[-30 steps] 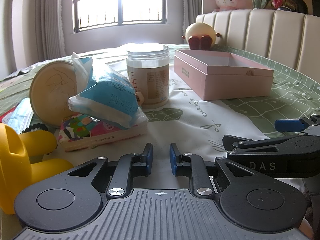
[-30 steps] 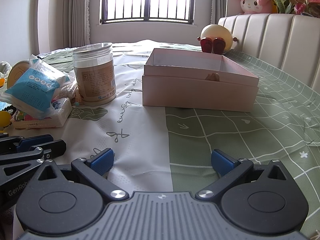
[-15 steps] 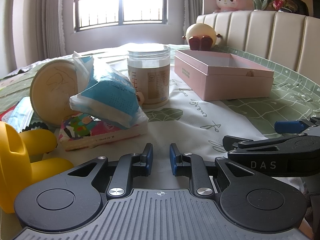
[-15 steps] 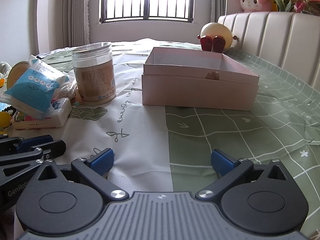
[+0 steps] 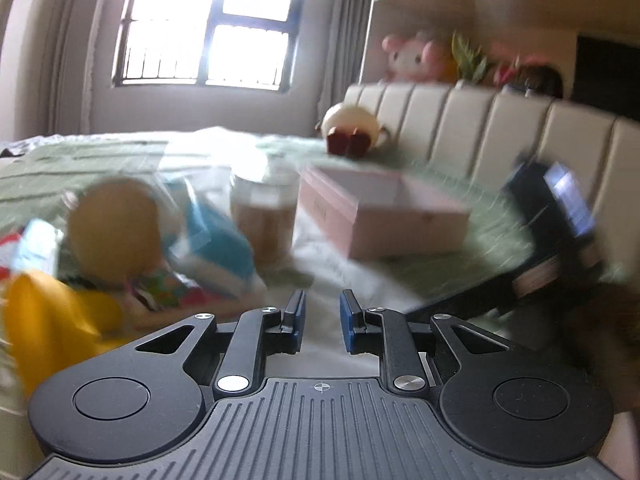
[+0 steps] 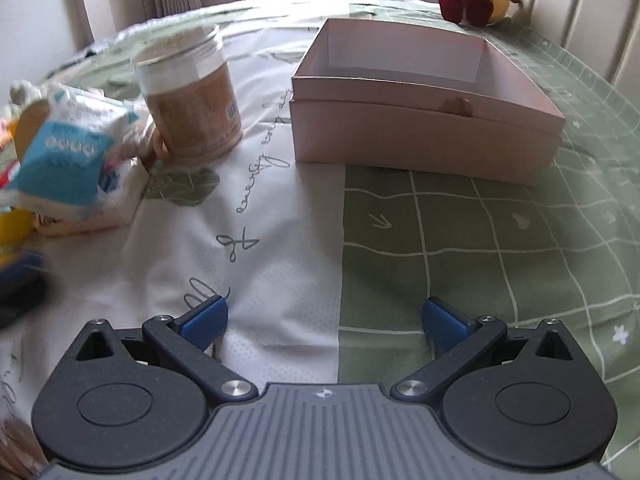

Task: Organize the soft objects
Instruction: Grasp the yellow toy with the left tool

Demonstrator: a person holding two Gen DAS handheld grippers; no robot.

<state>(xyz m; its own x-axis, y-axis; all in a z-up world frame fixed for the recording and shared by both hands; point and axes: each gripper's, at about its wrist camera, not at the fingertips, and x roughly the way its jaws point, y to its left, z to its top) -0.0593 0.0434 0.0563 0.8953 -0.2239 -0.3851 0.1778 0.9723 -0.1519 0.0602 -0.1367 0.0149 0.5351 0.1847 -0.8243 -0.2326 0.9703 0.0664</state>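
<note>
Right gripper (image 6: 324, 320), jaws wide and empty, faces the pink box (image 6: 424, 136); left gripper (image 5: 322, 322), nearly closed on nothing, faces a blurred, apparently blue packet (image 5: 218, 248) beside a jar (image 5: 264, 220).

My left wrist view is smeared: the blue packet (image 5: 218, 240), jar (image 5: 262, 220) and round tan disc (image 5: 114, 228) are only blurs. The yellow toy (image 6: 12, 228) is cut off at my right view's edge.

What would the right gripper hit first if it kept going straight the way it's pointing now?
Probably the pink box: it sits straight ahead of the right gripper, whose jaws are wide open, with only bare bedspread between. Depth is uncertain.
</note>
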